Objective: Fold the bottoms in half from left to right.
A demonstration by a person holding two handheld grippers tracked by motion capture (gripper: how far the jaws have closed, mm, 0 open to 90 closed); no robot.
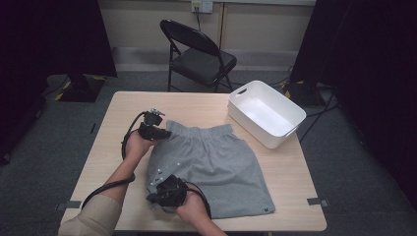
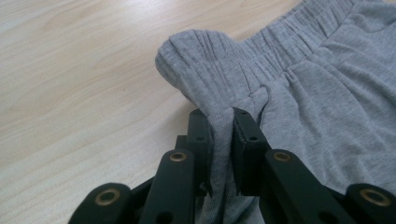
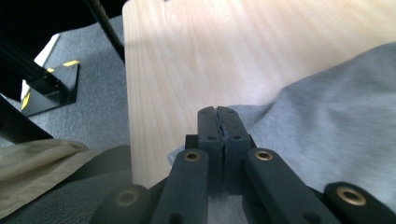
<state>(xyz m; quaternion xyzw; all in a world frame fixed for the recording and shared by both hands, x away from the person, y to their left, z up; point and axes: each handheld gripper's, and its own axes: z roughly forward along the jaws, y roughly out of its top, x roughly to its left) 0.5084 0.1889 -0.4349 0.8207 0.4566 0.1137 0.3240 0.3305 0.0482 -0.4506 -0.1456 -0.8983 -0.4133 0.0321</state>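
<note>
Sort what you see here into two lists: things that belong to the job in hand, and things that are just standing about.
In the job:
- grey shorts
- left gripper, shut on the waistband corner
- right gripper, shut on the cloth at a leg hem
- wooden table that bears the shorts

Standing about:
- white bin on the table's far right corner
- black folding chair behind the table

Bare tabletop [image 1: 118,128] left of shorts [image 1: 216,162] open; white bin [image 1: 265,114] blocks far right corner.
</note>
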